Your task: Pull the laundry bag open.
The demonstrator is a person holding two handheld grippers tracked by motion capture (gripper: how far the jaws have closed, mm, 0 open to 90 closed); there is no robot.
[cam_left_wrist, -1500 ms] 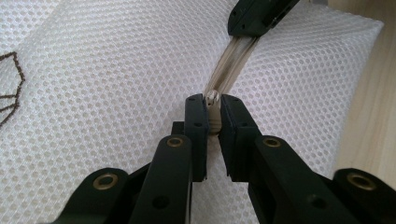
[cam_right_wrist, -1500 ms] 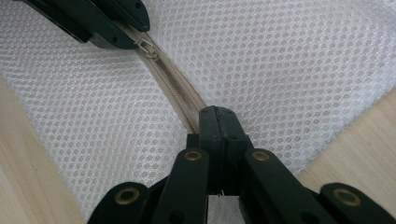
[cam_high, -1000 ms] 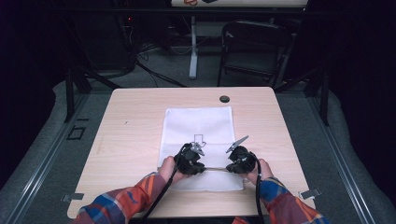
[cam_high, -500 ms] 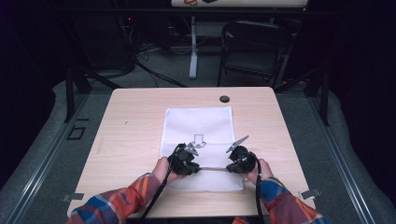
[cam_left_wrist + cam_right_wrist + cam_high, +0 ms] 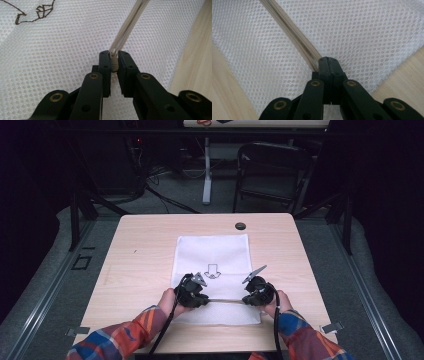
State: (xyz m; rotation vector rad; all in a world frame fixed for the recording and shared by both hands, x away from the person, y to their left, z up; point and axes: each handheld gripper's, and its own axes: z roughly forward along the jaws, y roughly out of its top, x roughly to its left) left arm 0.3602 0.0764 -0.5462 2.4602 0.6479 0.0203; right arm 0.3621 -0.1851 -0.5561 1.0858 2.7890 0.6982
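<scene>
A white mesh bag point(image 5: 212, 251) lies flat on the wooden table point(image 5: 140, 250), with a beige zipper point(image 5: 225, 300) running across its near end. My left gripper point(image 5: 205, 299) is shut on the pale zipper pull point(image 5: 114, 62), and the zipper point(image 5: 130, 27) stretches away from its jaws. My right gripper point(image 5: 246, 299) is shut on the zipper's other end point(image 5: 315, 65), at the bag's right side. The two grippers face each other along the zipper line. A brown arrow emblem point(image 5: 212, 270) is stitched on the bag just beyond them.
A small black round cap point(image 5: 240, 225) sits near the table's far edge. A dark chair point(image 5: 270, 170) and a stand's white leg point(image 5: 207, 175) are on the floor behind the table. Bare wood borders the bag on both sides.
My left gripper has slid a little to the left along the zipper with the pull in its jaws. The right gripper has kept still.
</scene>
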